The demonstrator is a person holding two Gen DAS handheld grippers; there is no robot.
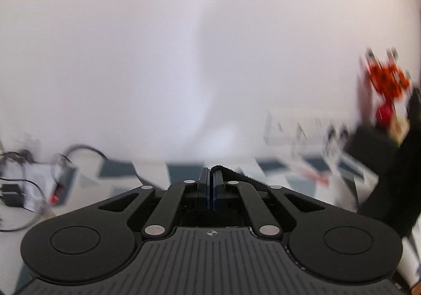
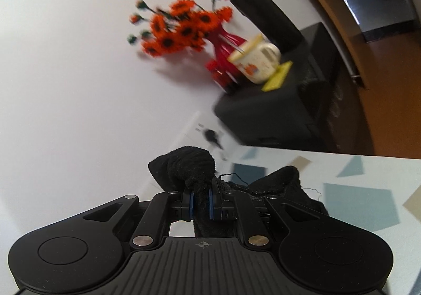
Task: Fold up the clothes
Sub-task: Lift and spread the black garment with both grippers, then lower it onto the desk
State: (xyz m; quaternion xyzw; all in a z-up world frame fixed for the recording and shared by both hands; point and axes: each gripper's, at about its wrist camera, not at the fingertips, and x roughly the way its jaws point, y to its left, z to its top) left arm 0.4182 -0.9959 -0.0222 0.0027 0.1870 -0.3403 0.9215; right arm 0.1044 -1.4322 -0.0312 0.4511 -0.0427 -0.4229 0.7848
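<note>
A black knitted garment (image 2: pixel 189 166) is bunched between the pads of my right gripper (image 2: pixel 202 200), which is shut on it. A lump of it sticks out past the fingertips and another fold (image 2: pixel 284 181) trails to the right over the patterned table (image 2: pixel 355 202). In the left wrist view my left gripper (image 1: pixel 210 176) is shut, its pads pressed together. A thin black edge of the garment (image 1: pixel 236 176) is pinched at its tips and runs off to the right. Both grippers are raised and point at a white wall.
Behind the table stands a black box (image 2: pixel 276 110) with orange flowers (image 2: pixel 181 29) in a red vase (image 2: pixel 223 58), a cream mug (image 2: pixel 257 60) and a tall black bottle (image 2: pixel 260 13). Cables (image 1: pixel 26 184) and papers lie at the left. A wooden door and floor are at the far right.
</note>
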